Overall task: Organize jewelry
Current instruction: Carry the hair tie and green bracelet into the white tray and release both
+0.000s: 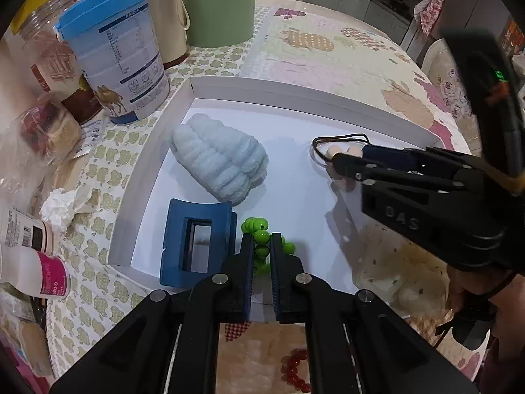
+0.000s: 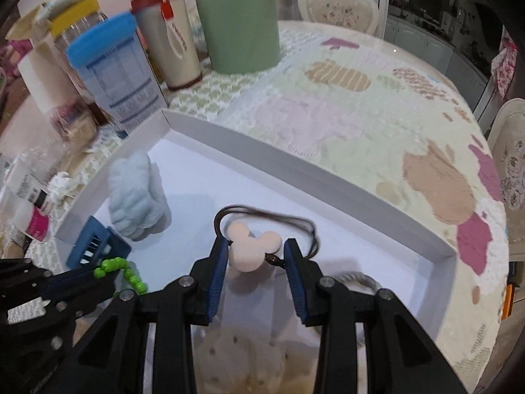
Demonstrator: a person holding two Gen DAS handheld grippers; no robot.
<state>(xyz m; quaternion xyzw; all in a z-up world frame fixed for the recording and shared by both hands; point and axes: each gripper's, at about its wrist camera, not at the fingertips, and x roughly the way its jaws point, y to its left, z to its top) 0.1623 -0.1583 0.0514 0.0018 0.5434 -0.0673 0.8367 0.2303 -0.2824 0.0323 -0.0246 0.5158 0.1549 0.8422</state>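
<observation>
My left gripper [image 1: 262,241] is shut on a green bead bracelet [image 1: 261,237] just above the floor of the white tray [image 1: 249,87]; the bracelet also shows in the right wrist view [image 2: 116,267]. My right gripper [image 2: 256,246] is open, its fingers on either side of a pink mouse-shaped hair tie [image 2: 251,244] with a dark elastic cord [image 2: 262,213], over the tray [image 2: 295,164]. From the left wrist view the right gripper [image 1: 341,161] hides most of the hair tie. A red bead bracelet [image 1: 295,372] lies below the left gripper.
In the tray lie a light blue fluffy scrunchie [image 1: 220,161] and a blue hair claw [image 1: 193,239]. A clear plastic box [image 1: 400,269] sits at the tray's near right. A blue-lidded can [image 1: 115,49], a green bottle [image 1: 218,3], jars and tubes crowd the table's left.
</observation>
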